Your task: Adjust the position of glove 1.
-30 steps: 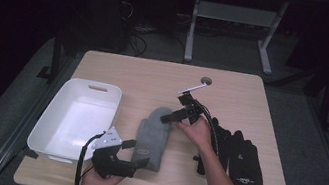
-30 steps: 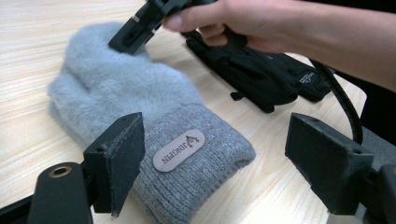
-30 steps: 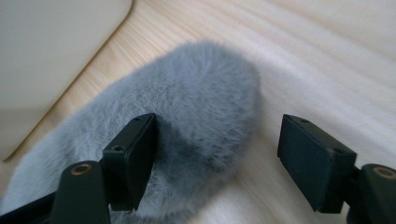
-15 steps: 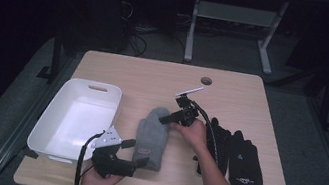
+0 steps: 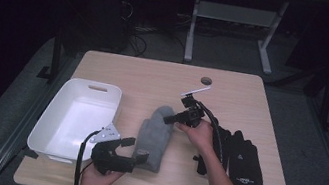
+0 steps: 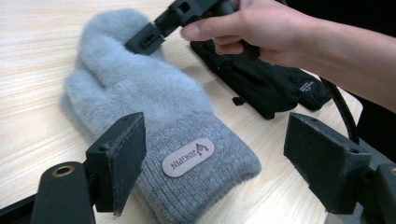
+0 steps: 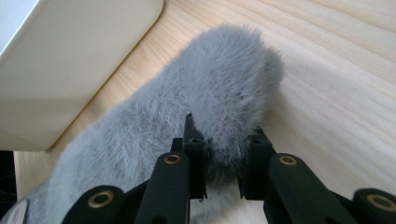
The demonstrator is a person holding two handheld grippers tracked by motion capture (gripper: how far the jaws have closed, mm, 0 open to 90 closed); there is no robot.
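Right gripper (image 7: 223,161) fingers now clenched on mitten (image 6: 154,107) thumb; left gripper (image 6: 224,168) released, straddling cuff. Lift likely next.

A light wooden table (image 5: 154,78) with a round cable hole (image 5: 206,81) near its far edge stands on a grey carpeted floor (image 5: 322,164) in a dim room, and its pale grain shows close up in both gripper views. Beyond it the background falls into near darkness, where the white legs of another desk (image 5: 192,31) and a tangle of cables (image 5: 137,32) on the floor can be made out
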